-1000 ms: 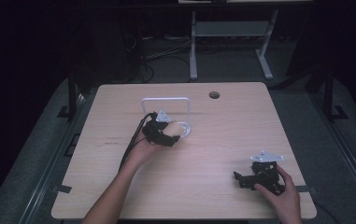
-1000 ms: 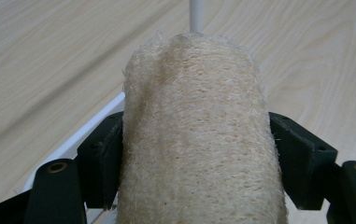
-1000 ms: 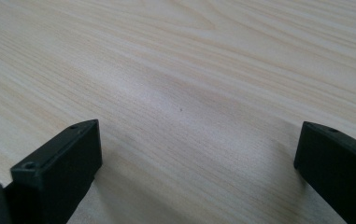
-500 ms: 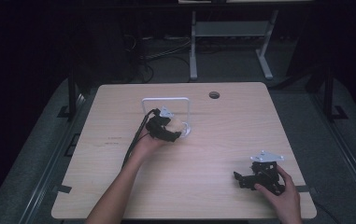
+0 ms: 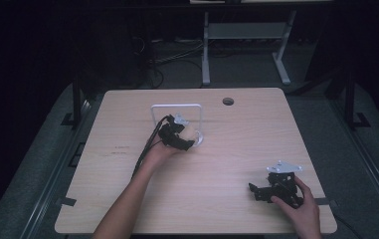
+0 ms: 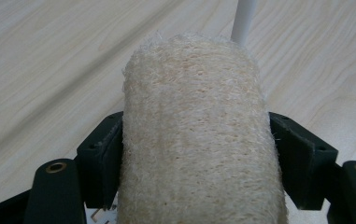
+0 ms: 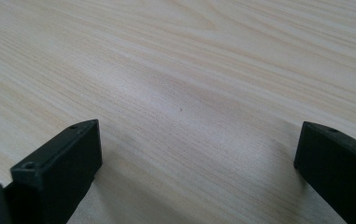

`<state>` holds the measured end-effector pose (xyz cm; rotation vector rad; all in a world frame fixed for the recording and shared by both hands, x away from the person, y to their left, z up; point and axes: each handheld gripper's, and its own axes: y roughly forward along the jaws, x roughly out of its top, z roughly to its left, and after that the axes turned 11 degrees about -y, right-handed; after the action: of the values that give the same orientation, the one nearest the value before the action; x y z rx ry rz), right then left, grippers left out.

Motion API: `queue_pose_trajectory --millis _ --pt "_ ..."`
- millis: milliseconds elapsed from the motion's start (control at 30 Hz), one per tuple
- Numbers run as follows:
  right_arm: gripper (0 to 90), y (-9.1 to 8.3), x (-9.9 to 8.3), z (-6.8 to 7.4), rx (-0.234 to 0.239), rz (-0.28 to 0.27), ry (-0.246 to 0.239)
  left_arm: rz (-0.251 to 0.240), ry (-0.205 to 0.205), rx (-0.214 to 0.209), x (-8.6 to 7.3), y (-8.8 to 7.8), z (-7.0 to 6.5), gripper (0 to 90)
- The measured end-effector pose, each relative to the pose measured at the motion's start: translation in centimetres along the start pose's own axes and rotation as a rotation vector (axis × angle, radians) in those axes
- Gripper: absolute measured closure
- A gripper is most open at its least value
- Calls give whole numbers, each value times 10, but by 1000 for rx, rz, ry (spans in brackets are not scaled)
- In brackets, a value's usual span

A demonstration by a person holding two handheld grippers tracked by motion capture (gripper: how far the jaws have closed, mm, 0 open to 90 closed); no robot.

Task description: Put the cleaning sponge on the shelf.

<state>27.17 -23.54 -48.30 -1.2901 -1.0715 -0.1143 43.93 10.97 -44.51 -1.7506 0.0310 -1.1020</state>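
Jaws of the left gripper [image 6: 199, 186] squeeze a rough, pale sponge [image 6: 196, 140] from both sides, so the sponge sits tight between the two black pads. The sponge is long and rounded, and it sticks out past the pads toward a thin white post [image 6: 244, 21] just behind it. Seen from above, the left gripper [image 5: 179, 137] sits near the middle of the wooden table [image 5: 127, 209], with the sponge [image 5: 191, 133] peeking out as a small pale spot. It is right in front of a white wire frame [image 5: 176, 106] that stands up on the table like a little gate. The black cable runs from that gripper back along the person's left arm. Farther away, close to the table's near right corner, the right gripper [image 5: 261, 191] rests low on the wood in the person's right hand [image 5: 299, 209]. Its jaws are spread wide apart with nothing between them, just bare wood, as its own camera shows [image 7: 189, 172]. The two grippers are well apart. A small dark round hole [image 5: 228, 101] sits in the table near the far edge.
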Motion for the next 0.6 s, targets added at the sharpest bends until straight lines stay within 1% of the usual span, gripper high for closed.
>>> queue_pose_trajectory --millis 333,600 --pt "7 0 0 0 0 0 0 18 7 -3 0 5 0 259" --pt "7 0 0 0 0 0 0 16 9 -5 0 5 1 254"
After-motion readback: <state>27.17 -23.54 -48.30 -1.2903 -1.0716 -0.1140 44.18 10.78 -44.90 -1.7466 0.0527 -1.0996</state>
